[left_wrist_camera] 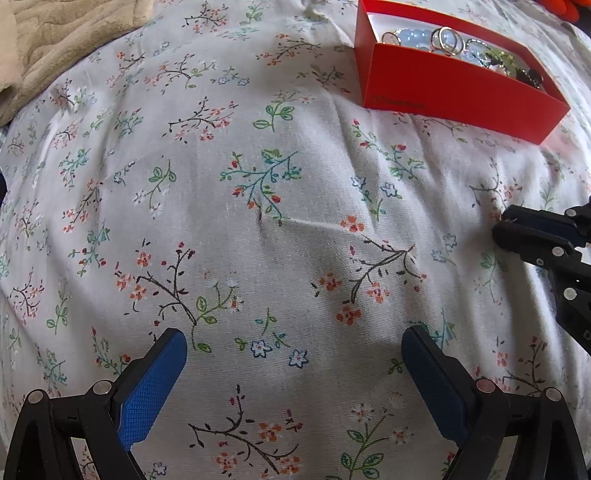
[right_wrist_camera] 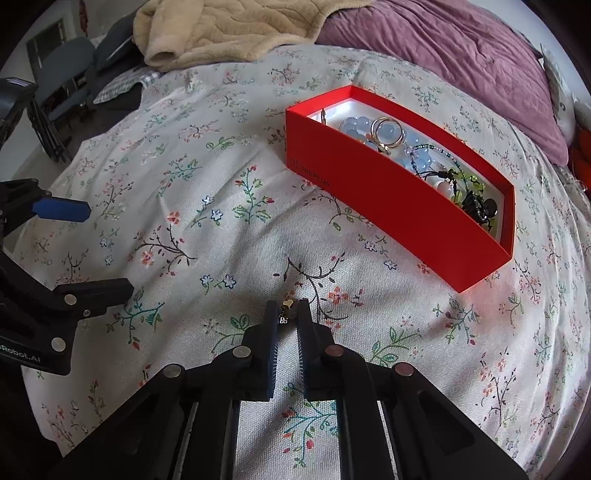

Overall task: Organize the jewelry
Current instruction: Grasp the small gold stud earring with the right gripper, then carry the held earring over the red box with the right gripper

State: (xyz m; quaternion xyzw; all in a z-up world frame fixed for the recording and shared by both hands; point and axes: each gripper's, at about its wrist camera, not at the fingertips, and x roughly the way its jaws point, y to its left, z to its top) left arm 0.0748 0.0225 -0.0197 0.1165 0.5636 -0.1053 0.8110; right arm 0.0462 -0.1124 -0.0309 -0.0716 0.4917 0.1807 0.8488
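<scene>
A red box (right_wrist_camera: 388, 192) lies on the floral bedsheet, holding pale blue bead bracelets (right_wrist_camera: 354, 127), gold rings (right_wrist_camera: 388, 134) and dark and green beaded pieces (right_wrist_camera: 476, 205). The same red box (left_wrist_camera: 454, 86) shows at the upper right of the left wrist view. My right gripper (right_wrist_camera: 288, 308) is shut on a small gold jewelry piece (right_wrist_camera: 287, 304) pinched at its tips, just over the sheet and in front of the box. My left gripper (left_wrist_camera: 293, 341) stands open above bare sheet with nothing between its blue pads (left_wrist_camera: 159, 380). The right gripper's tips (left_wrist_camera: 506, 230) show at the right edge.
A beige fleece blanket (right_wrist_camera: 221, 29) and a purple quilt (right_wrist_camera: 461, 55) lie at the far end of the bed. Grey chairs (right_wrist_camera: 70, 70) stand beyond the bed's left edge. The left gripper's arm (right_wrist_camera: 62, 295) fills the left side of the right wrist view.
</scene>
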